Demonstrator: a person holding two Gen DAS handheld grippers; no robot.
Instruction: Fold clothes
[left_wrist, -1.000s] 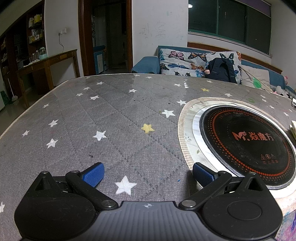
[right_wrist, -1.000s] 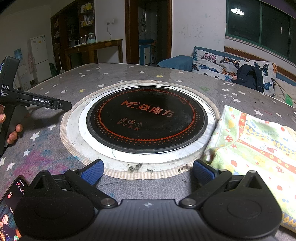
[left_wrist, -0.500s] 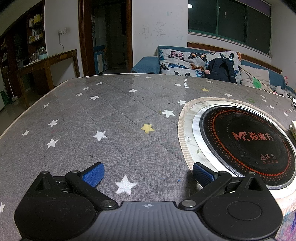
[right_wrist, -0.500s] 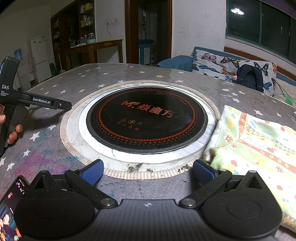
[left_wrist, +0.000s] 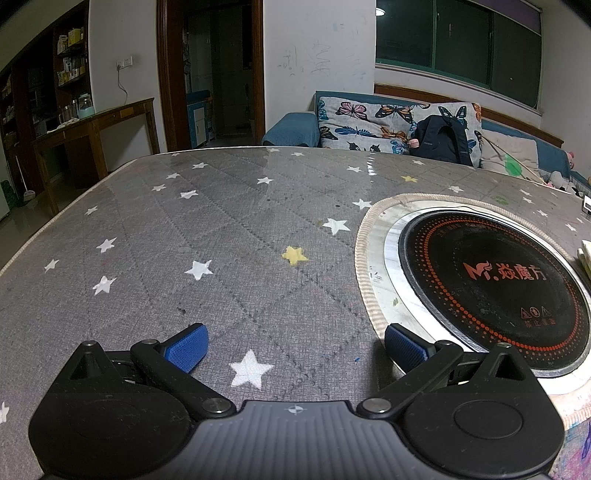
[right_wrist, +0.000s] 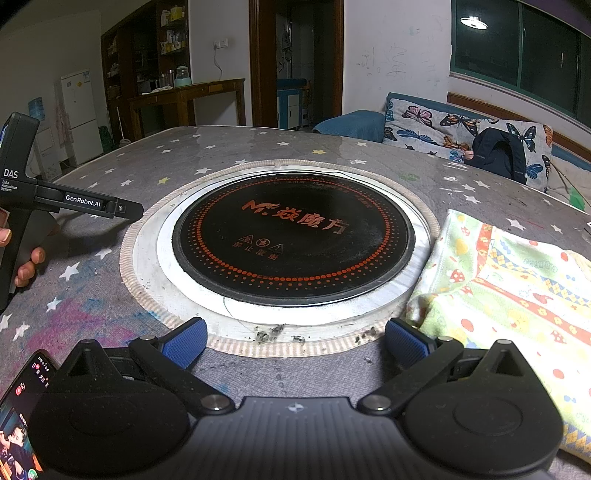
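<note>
A folded cotton cloth printed with yellow, green and red mushrooms and dots (right_wrist: 513, 291) lies at the right side of a grey quilted tablecloth with white and yellow stars (left_wrist: 221, 258), its left edge just beside the cream-fringed rim of a round black induction cooktop with orange lettering (right_wrist: 291, 236) set in the table's middle. The right gripper (right_wrist: 295, 341) sits low over the near rim, its 2 blue-padded fingers spread wide, holding nothing, the right pad near the cloth's corner. The left gripper (left_wrist: 293, 345), held by a hand (right_wrist: 26, 258) at the table's left, rests over bare tablecloth, fingers likewise wide apart. A smartphone with a lit screen (right_wrist: 18, 410) lies at the near left.
</note>
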